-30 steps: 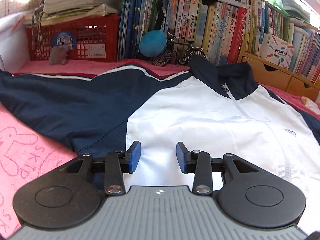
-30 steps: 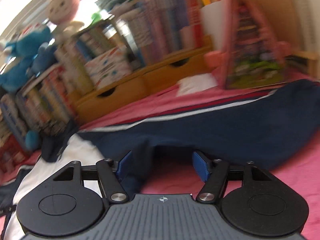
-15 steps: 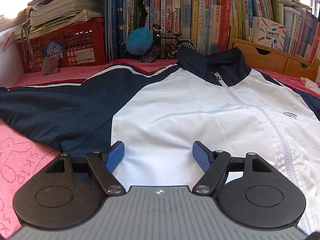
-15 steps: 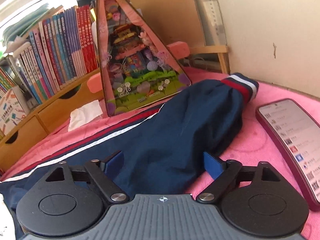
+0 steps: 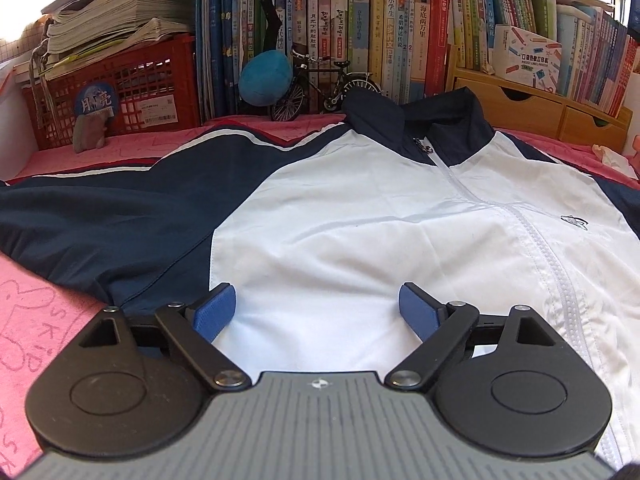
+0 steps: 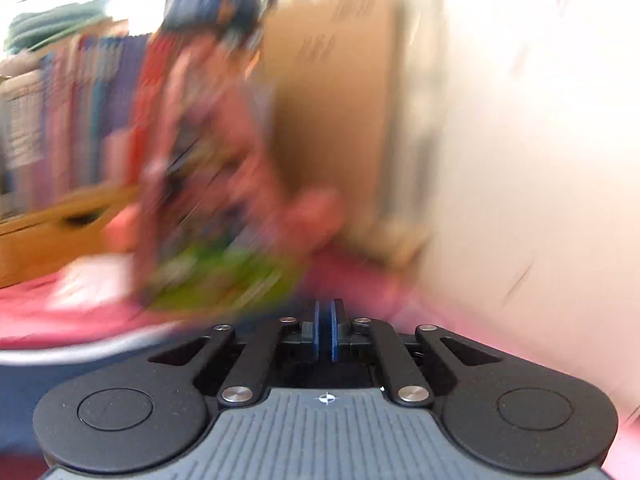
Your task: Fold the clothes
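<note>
jacket point(image 5: 360, 216) flat, zipped

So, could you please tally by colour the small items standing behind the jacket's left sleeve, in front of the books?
Red crate: 1
Blue plush ball: 1
Black model bicycle: 1
Grey stone-like figure: 1
Total: 4

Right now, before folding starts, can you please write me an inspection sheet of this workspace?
Surface: pink cloth, mostly covered.
Job's things: jacket spread flat, zipped, collar toward the books.
Clutter: red crate, toy bike, blue ball, books.
Tongs: left tongs open over the jacket's white front; right tongs shut, view blurred, nothing seen between them.
Cables: nothing seen.
Surroundings: wooden drawers; pale wall.
</note>
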The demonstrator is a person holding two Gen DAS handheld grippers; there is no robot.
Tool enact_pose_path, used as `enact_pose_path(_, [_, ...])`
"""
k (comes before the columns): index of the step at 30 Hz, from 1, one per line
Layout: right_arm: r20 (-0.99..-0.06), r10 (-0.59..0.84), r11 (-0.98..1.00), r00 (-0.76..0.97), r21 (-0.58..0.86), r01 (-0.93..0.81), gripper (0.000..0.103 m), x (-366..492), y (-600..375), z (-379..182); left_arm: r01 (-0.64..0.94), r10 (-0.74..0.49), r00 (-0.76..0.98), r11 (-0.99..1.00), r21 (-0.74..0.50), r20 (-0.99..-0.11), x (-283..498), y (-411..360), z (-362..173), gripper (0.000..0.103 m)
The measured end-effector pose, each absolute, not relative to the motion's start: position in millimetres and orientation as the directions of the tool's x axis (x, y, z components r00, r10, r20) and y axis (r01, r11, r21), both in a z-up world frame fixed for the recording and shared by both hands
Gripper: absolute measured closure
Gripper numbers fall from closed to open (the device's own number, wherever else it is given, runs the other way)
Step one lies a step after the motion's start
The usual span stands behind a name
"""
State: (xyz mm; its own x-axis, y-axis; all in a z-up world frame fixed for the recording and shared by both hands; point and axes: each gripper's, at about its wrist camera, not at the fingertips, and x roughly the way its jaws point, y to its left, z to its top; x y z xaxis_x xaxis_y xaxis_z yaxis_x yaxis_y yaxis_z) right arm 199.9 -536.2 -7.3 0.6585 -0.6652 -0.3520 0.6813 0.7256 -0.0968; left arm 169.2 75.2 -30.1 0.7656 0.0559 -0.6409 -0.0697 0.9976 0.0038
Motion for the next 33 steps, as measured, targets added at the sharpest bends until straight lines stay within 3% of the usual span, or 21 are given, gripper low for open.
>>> enact_pose_path(2, [-0.246,-0.773,0.628,0.585,-0.171,0.759,0.097,200.3,-552.4,10.5,-0.065,0.052,0.765,0.998,0.003,-0.642,169.8,75.5,-30.1,0.011])
enact_pose_path(3, [-0.283,-0.767,0.629,0.576,-0.150,0.763,0.096,200.8,-566.0,19.0,-0.064,0.051,0.764,0.998,0.003,-0.643,169.9,75.4,-30.1,0.010])
enact_pose_path(6, [-0.385,-0.579,0.770,0.718,0.031,0.638,0.090,184.0,-575.0,40.3,-0.059,0.045,0.763,0.998,0.001,-0.644,170.1,75.3,-30.2,0.008])
enact_pose_path(10, [-0.440,-0.188,0.959,0.878,0.113,0.262,0.080,189.3,-512.0,33.9,-0.055,0.044,0.763,0.998,0.002,-0.645,170.0,74.9,-30.2,0.007])
enact_pose_path(15, [-0.512,0.264,0.959,0.817,0.229,-0.166,0.076,221.0,-389.6,3.5,-0.054,0.043,0.762,0.999,0.003,-0.646,169.9,75.3,-30.3,0.007])
enact_pose_path(19, [-0.604,0.362,0.931,0.711,0.272,-0.243,0.076,254.0,-324.5,-18.6,-0.053,0.043,0.762,0.999,0.003,-0.646,169.8,75.7,-30.3,0.007])
enact_pose_path(22, [-0.699,0.316,0.948,0.642,0.260,-0.183,0.078,274.0,-314.9,-39.4,-0.052,0.042,0.762,0.999,0.004,-0.646,169.8,76.0,-30.3,0.007])
enact_pose_path(24, [-0.720,0.281,0.958,0.634,0.249,-0.142,0.092,276.5,-331.4,-49.1,-0.050,0.040,0.762,0.999,0.003,-0.647,170.2,75.9,-30.4,0.006])
enact_pose_path(27, [-0.745,0.179,0.978,0.643,0.204,-0.035,0.101,280.4,-368.1,-54.3,-0.047,0.037,0.761,0.999,0.002,-0.647,170.5,75.6,-30.6,0.006])
enact_pose_path(29, [-0.761,-0.026,0.994,0.648,0.052,0.101,0.100,282.4,-394.4,-52.8,-0.045,0.036,0.761,0.999,0.002,-0.648,170.4,75.2,-30.8,0.005])
enact_pose_path(30, [-0.750,-0.161,0.985,0.641,-0.082,0.151,0.090,278.8,-397.9,-51.8,-0.045,0.035,0.761,0.999,0.002,-0.648,170.4,75.3,-30.8,0.005])
enact_pose_path(31, [-0.721,-0.293,0.956,0.628,-0.214,0.199,0.085,275.3,-401.4,-50.9,-0.044,0.034,0.761,0.999,0.001,-0.648,170.4,75.4,-30.9,0.005])
enact_pose_path(33, [-0.613,-0.532,0.842,0.585,-0.457,0.287,0.085,267.9,-408.1,-48.8,-0.041,0.032,0.760,0.999,0.000,-0.649,170.6,74.8,-31.0,0.004])
